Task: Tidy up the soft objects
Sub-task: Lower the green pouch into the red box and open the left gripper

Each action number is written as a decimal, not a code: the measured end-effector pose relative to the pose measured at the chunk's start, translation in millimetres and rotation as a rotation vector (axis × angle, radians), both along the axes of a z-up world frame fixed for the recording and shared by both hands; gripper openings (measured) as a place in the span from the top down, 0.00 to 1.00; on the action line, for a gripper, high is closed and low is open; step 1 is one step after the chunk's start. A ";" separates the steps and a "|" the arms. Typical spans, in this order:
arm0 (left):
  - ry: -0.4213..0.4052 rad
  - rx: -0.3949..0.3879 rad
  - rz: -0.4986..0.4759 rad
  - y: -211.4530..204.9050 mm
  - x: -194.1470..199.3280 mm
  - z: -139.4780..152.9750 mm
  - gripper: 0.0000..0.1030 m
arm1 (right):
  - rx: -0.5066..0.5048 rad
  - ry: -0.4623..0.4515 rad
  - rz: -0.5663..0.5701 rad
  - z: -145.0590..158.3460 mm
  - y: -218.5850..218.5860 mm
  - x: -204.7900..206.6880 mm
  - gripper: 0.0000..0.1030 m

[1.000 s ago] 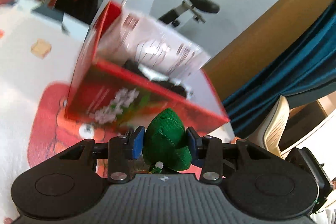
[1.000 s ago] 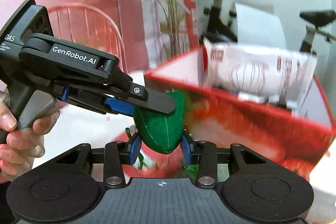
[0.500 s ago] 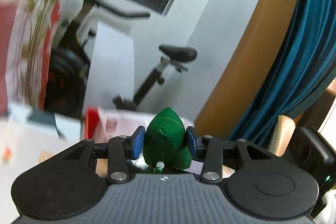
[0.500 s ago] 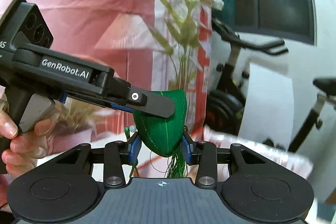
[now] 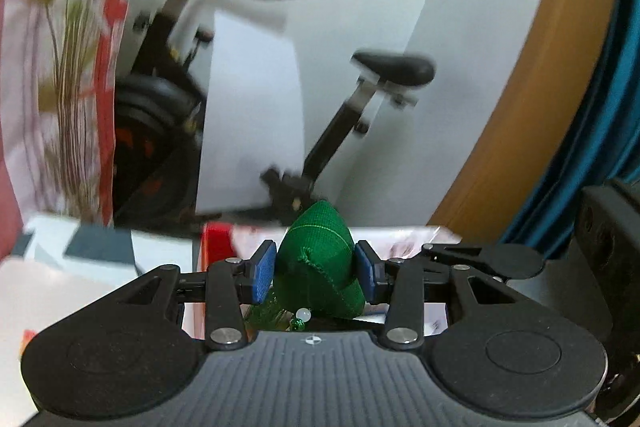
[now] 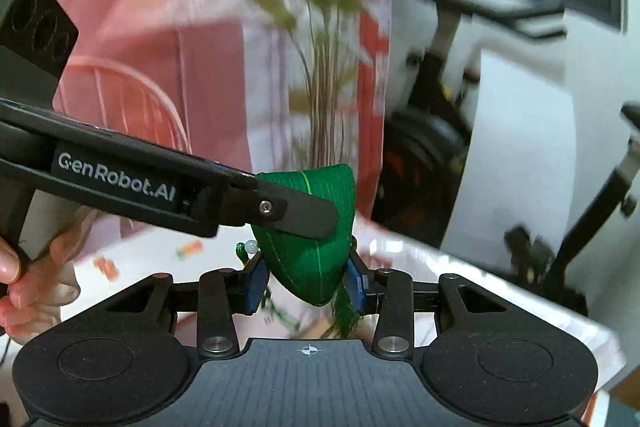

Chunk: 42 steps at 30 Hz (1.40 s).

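My right gripper (image 6: 306, 277) and my left gripper (image 5: 316, 273) both clamp the same green stuffed pouch (image 6: 310, 227), carried in the air above the red box (image 5: 214, 245) beyond. Its tassel (image 6: 344, 311) hangs loose below. Risk: pulling the hands apart could strain the seam; a weak grip could drop it short of the box.

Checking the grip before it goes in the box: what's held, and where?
A green pouch: the left gripper pinches its upper body, the right gripper its lower tip.
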<state>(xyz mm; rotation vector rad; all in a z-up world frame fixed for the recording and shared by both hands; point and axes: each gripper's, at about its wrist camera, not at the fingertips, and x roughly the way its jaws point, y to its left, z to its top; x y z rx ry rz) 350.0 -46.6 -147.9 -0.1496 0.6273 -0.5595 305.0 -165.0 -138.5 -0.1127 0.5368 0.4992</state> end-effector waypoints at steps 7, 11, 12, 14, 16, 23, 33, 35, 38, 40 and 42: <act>0.106 0.125 -0.028 -12.4 23.3 -32.0 0.56 | -0.055 0.195 0.004 -47.8 5.0 31.3 0.64; 0.132 0.178 -0.044 -17.2 35.0 -41.8 0.56 | -0.043 0.267 -0.021 -61.8 4.8 40.7 0.63; 0.139 0.192 -0.047 -19.1 37.2 -43.7 0.56 | -0.041 0.284 -0.029 -64.4 4.7 42.9 0.63; 0.155 0.216 -0.050 -23.9 40.8 -47.8 0.56 | -0.035 0.329 -0.045 -70.1 4.0 50.6 0.60; 0.167 0.236 -0.051 -25.4 43.6 -50.2 0.56 | -0.030 0.371 -0.059 -74.6 3.0 55.2 0.54; 0.157 0.302 -0.042 -26.6 45.9 -51.3 0.56 | -0.099 0.427 -0.119 -81.2 1.7 60.4 0.49; 0.080 0.399 0.002 -30.0 29.2 -37.1 0.52 | -0.163 0.406 -0.212 -68.6 -22.8 41.3 0.29; 0.053 0.422 0.014 -30.5 21.3 -31.9 0.41 | -0.145 0.393 -0.229 -61.9 -31.6 32.8 0.23; 0.016 0.431 0.034 -28.3 5.6 -23.1 0.23 | -0.139 0.351 -0.254 -49.5 -43.3 15.7 0.15; -0.009 0.425 0.044 -27.2 -7.8 -17.9 0.14 | -0.119 0.317 -0.265 -40.8 -50.6 1.1 0.11; -0.032 0.421 0.051 -25.1 -21.6 -13.8 0.09 | -0.089 0.287 -0.280 -33.0 -57.6 -11.4 0.10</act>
